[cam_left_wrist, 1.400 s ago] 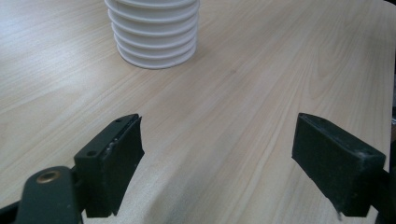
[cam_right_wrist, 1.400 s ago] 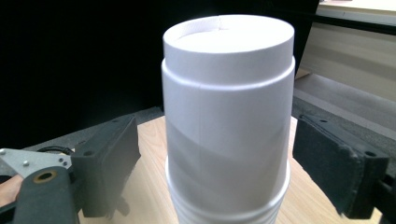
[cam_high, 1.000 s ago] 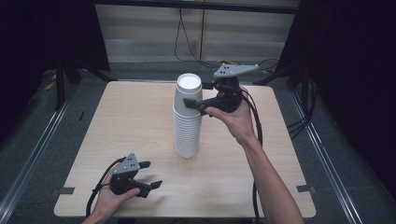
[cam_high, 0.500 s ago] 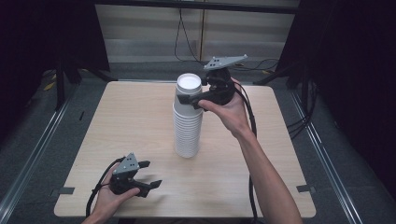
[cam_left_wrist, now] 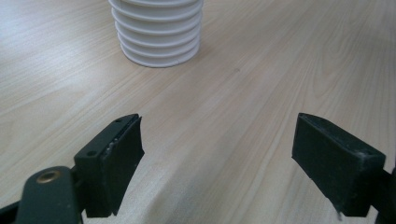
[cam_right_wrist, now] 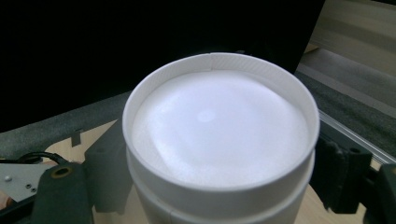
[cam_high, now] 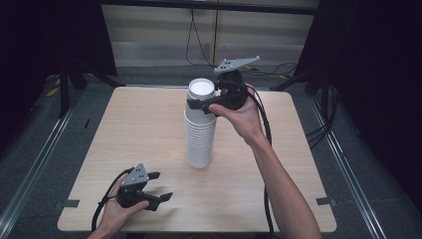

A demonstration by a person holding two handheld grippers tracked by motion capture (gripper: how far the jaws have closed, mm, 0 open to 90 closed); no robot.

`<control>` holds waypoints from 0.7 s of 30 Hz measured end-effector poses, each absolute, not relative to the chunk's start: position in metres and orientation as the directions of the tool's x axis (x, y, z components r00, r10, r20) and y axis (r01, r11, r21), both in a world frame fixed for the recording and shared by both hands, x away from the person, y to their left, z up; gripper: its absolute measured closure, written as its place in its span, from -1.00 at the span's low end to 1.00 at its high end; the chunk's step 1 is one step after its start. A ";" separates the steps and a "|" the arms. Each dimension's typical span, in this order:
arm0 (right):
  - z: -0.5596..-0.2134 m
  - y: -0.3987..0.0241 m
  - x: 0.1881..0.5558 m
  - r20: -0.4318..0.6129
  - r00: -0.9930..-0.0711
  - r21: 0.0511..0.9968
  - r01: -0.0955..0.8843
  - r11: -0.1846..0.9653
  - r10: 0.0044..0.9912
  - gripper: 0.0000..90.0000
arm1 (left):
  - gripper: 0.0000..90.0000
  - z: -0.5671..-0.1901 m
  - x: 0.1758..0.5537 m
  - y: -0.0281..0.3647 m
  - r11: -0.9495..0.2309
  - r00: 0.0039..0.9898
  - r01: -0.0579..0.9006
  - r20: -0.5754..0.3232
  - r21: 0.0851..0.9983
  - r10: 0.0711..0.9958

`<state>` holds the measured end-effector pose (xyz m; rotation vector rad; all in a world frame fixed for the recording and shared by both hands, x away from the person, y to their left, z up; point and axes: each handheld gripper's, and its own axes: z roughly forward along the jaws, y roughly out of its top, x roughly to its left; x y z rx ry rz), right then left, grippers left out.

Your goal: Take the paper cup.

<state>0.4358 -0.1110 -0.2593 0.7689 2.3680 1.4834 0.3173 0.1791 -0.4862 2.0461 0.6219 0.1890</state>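
Where cup stack (cam_high: 200, 134) stands | pale wood table (cam_high: 124, 129) | dark curtains (cam_high: 45, 40)

A stack of paper cups (cam_high: 201, 132) stands upside down near the middle of the table (cam_high: 124, 129). The right gripper (cam_high: 199, 105) sits at the stack's top from the right, one jaw on either side of the top cup (cam_right_wrist: 219, 135). The left gripper (cam_high: 161, 186) lies at the table's near left corner, well apart from the stack, with the stack's base (cam_left_wrist: 159, 32) ahead of its jaws.
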 end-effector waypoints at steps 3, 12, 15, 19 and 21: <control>-0.259 -0.111 0.436 0.068 -0.832 0.889 0.301 0.346 0.550 -0.54 | -0.64 -0.486 0.317 0.179 -0.417 0.858 0.353 -0.112 0.837 0.501; -0.253 -0.112 0.433 0.056 -0.831 0.903 0.280 0.327 0.554 -0.54 | -0.64 -0.486 0.317 0.179 -0.418 0.858 0.353 -0.112 0.837 0.501; -0.251 -0.113 0.432 0.057 -0.831 0.909 0.272 0.316 0.553 -0.54 | -0.64 -0.487 0.318 0.178 -0.418 0.859 0.354 -0.114 0.837 0.499; -0.250 -0.115 0.431 0.054 -0.829 0.922 0.255 0.290 0.557 -0.53 | -0.64 -0.487 0.318 0.178 -0.420 0.859 0.355 -0.114 0.835 0.500; -0.248 -0.117 0.430 0.057 -0.828 0.930 0.247 0.271 0.557 -0.53 | -0.64 -0.487 0.318 0.178 -0.423 0.859 0.359 -0.116 0.832 0.499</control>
